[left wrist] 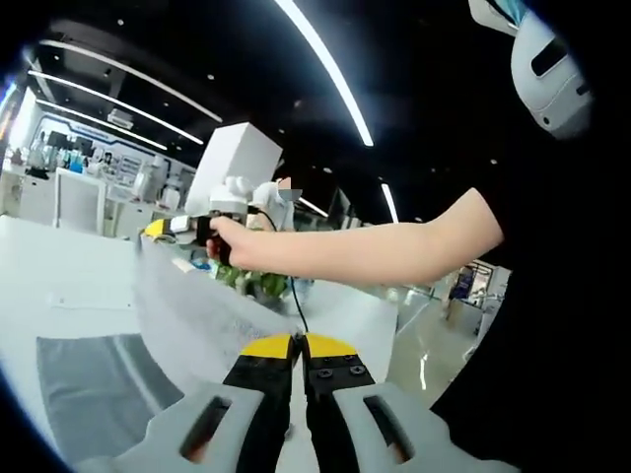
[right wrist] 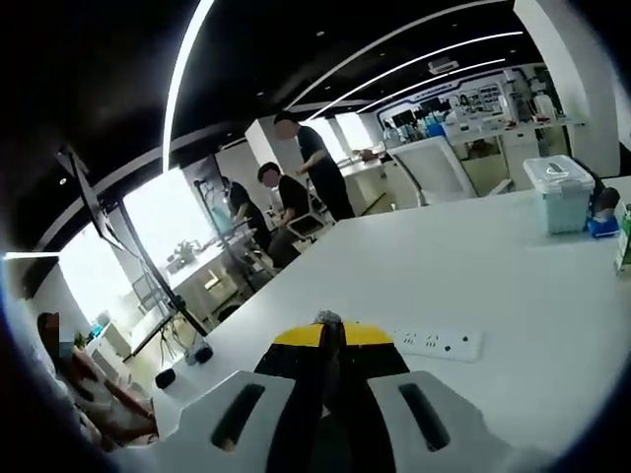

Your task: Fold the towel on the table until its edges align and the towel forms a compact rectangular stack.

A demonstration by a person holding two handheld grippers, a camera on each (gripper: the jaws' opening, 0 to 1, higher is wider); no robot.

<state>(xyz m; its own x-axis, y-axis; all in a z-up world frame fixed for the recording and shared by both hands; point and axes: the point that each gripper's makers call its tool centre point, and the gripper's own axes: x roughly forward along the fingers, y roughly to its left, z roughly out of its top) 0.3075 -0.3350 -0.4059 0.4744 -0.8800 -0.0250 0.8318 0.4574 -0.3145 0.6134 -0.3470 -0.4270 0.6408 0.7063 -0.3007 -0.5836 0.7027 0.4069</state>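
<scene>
Towel: grey cloth towel [left wrist: 187,315] lifted off the white desk [left wrist: 69,276], stretched between both grippers
Left gripper [left wrist: 296,347]: clamped on one towel edge
Right gripper [right wrist: 330,330]: pinching a bit of grey fabric
Risk: pull apart too hard and an edge probably slips, corners end up misaligned
</scene>
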